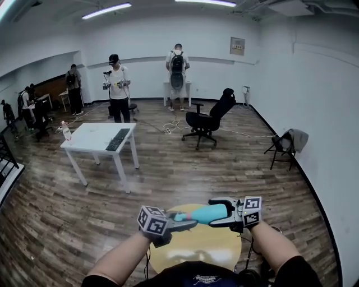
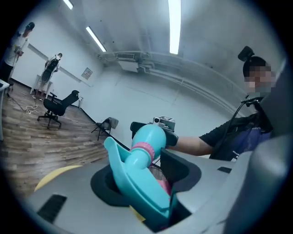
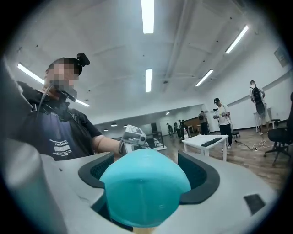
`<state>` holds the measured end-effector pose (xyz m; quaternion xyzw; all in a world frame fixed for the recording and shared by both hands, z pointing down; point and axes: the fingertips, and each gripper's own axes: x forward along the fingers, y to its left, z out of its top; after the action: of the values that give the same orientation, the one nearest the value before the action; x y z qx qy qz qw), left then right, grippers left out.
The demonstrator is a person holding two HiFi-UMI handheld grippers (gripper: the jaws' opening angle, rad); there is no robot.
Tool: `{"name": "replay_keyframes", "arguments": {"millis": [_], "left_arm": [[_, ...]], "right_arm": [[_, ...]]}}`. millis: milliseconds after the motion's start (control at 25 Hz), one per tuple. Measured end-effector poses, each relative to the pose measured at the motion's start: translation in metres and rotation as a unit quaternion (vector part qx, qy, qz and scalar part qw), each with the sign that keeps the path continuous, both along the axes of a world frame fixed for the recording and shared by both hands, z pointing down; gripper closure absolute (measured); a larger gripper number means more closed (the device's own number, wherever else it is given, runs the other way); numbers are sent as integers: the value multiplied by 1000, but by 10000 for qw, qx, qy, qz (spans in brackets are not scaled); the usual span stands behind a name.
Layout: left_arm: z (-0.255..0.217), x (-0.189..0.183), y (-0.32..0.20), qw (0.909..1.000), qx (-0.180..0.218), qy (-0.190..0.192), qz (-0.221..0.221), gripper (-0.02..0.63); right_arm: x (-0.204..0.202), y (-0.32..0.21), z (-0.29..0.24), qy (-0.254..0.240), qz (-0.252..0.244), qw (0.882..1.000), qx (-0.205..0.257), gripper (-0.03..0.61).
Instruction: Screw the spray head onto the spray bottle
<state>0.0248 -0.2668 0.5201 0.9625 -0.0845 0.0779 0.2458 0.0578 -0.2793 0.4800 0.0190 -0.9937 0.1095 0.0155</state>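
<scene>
Bottle (image 1: pixel 208 213): teal, held level in the air above the round yellow bench (image 1: pixel 193 252).
Left gripper (image 2: pixel 142 180): jaws clamped on the teal spray head (image 2: pixel 130 169).
Right gripper (image 3: pixel 146 176): jaws clamped on the bottle body.
Left gripper view only: I see a pink collar (image 2: pixel 145 149) at the neck.
Right gripper view only: the bottle's rounded base.

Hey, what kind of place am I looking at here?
Probably a big, sparsely furnished office or lab room: wood-look floor, a white table with a keyboard on it, a black office chair, strip lights overhead, and several people standing about.
</scene>
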Motion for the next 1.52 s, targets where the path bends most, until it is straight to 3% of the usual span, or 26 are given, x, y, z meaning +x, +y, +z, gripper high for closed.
{"name": "replay_keyframes", "arguments": {"millis": [80,160,240,280,360,440,520,560,600,640,680,720,760,800,840,920,1040,1120,1200,1280,1320,1360,1400,1440,1480,1520], "left_arm": [[6,-5,2,9999,-77,105,2,390],[7,-11,3,9981,-341,505,-46,374],[3,-20,-3,9898,-815,1147,-204,354],[3,-30,-12,9806,-1160,1529,-403,298],[12,-60,-33,9483,-1975,2319,-892,219],[21,-83,-45,9195,-2428,2885,-1114,184],[19,-88,-44,9082,-2515,3200,-973,184],[11,-84,-38,9054,-2487,3352,-778,184],[-2,-77,-28,9061,-2374,3467,-498,183],[-15,-66,-16,9136,-2132,3457,-193,179],[-25,-54,-3,9291,-1763,3250,27,181],[-31,-43,7,9474,-1345,2903,93,231],[-35,-36,12,9613,-983,2572,43,378],[-40,-31,12,9706,-702,2301,-48,410],[-42,-27,11,9786,-453,2004,-136,440],[-38,-20,7,9909,-76,1326,-225,431],[-29,-18,10,9969,112,763,-180,426],[-27,-22,11,9965,73,815,-184,425],[-29,-24,7,9922,-201,1200,-258,420],[-29,-34,-5,9794,-763,1800,-515,403],[-25,-46,-15,9661,-1160,2182,-752,357],[-19,-62,-28,9449,-1622,2646,-1040,271],[-11,-80,-41,9168,-2072,3143,-1334,204],[-4,-98,-51,8889,-2406,3569,-1567,192],[1,-110,-56,8715,-2559,3836,-1668,190],[1,-113,-55,8703,-2526,3916,-1595,189]], "right_arm": [[-6,3,6,115,17,9999,18,130],[-13,6,4,214,82,9997,116,130],[-17,10,-3,461,278,9965,645,132],[-18,14,-7,684,393,9905,1130,132],[-24,29,-18,1199,519,9654,2257,132],[-33,49,-23,1662,488,9305,3228,132],[-42,68,-20,1897,256,9005,3904,132],[-44,74,-16,1963,140,8916,4079,132],[-45,76,-11,2010,83,8884,4127,132],[-44,74,-8,1982,87,8934,4030,132],[-41,69,-9,1805,143,9098,3735,132],[-35,61,-15,1465,229,9361,3189,132],[-27,51,-24,1013,306,9642,2433,132],[-18,40,-32,518,340,9845,1641,132],[-10,30,-36,108,334,9943,1009,133],[1,18,-31,-210,288,9986,381,135],[-1,18,-16,-181,231,9994,203,137],[-4,20,-15,-142,224,9994,224,137],[-6,20,-20,-95,304,9988,379,138],[-10,22,-28,151,504,9937,988,137],[-13,26,-29,435,621,9858,1497,137],[-17,32,-30,768,704,9733,2045,137],[-20,41,-32,1080,748,9582,2540,136],[-25,49,-33,1350,755,9430,2948,135],[-29,55,-31,1566,718,9287,3283,135],[-33,60,-26,1715,637,9165,3558,135]]}}
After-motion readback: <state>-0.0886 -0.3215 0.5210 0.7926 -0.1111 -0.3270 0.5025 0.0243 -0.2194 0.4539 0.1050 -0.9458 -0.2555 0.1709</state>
